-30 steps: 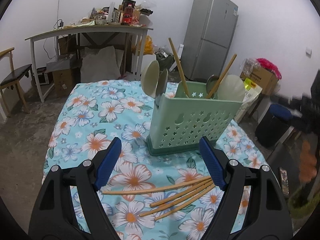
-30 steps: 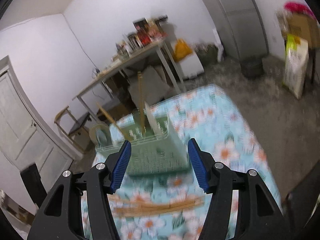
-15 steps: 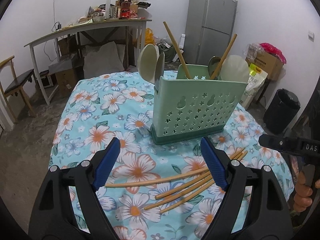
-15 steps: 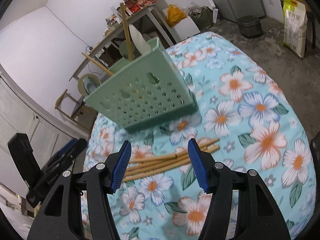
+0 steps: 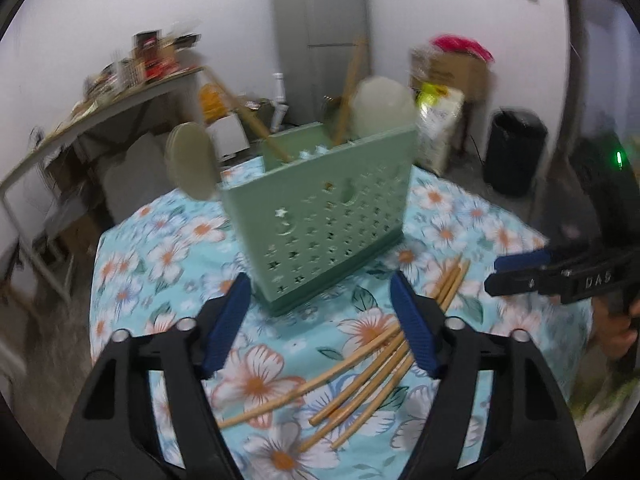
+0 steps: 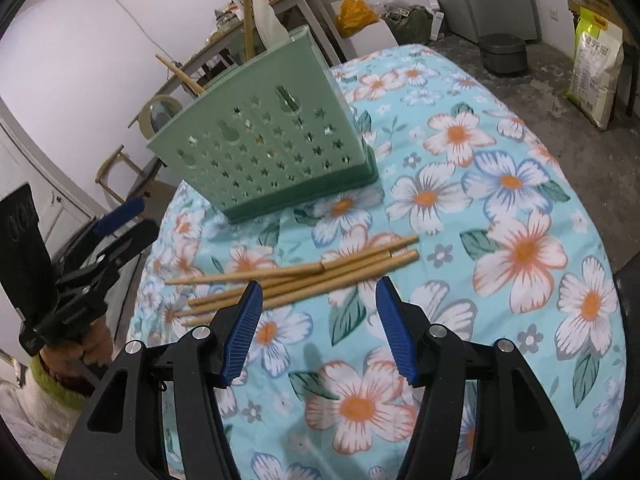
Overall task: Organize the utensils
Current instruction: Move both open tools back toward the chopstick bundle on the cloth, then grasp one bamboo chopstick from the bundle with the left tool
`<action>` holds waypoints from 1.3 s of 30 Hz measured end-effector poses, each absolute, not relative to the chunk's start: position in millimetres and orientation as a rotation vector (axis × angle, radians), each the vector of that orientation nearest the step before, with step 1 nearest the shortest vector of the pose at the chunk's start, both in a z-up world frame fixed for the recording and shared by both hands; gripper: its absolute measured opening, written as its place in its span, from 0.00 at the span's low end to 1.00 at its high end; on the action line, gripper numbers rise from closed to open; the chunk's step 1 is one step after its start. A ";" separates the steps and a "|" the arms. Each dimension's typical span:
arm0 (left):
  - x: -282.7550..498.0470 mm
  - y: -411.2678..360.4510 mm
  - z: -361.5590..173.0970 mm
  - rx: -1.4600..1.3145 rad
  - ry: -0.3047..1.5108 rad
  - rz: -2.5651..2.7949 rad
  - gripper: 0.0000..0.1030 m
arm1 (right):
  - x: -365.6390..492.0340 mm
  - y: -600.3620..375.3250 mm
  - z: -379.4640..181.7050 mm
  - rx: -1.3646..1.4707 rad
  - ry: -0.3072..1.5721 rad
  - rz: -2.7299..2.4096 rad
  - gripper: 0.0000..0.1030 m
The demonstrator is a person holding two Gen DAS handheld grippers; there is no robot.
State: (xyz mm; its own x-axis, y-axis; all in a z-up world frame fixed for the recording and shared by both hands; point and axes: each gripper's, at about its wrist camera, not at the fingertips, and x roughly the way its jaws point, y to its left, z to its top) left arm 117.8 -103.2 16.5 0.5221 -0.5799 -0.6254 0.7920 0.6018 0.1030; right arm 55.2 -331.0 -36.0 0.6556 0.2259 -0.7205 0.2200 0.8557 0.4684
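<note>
Left wrist view: left claw (image 5: 320, 322), half wide with jaws closing on nothing, has rolled and edged nearer since a second ago, so the green holder (image 5: 320, 216) on the flowered desk (image 5: 168, 256) looks tilted; loose chopsticks (image 5: 360, 372) lie under its right finger, a pickup apparently next; "DAS" legible on the right claw (image 5: 516, 274). Right wrist view: right claw (image 6: 318, 330), half wide and empty, has dropped to hover over the chopsticks' near side; sack print at far right unreadable.

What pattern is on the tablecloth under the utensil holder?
The tablecloth is light blue with large white and orange flowers and green leaves, clearest in the right wrist view.
</note>
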 end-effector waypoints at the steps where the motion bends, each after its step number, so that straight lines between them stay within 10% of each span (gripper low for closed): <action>1: 117.3 -107.5 14.2 0.431 0.578 -0.869 0.55 | 55.0 -330.8 -37.5 0.564 0.874 0.003 0.56; 8: 114.4 -138.4 -11.0 0.575 0.641 -1.053 0.29 | 59.0 -331.2 -46.1 0.561 0.909 -0.004 0.56; 39: 155.0 -181.2 -61.3 0.526 0.995 -1.418 0.12 | 68.8 -345.0 -58.2 0.594 0.951 -0.038 0.56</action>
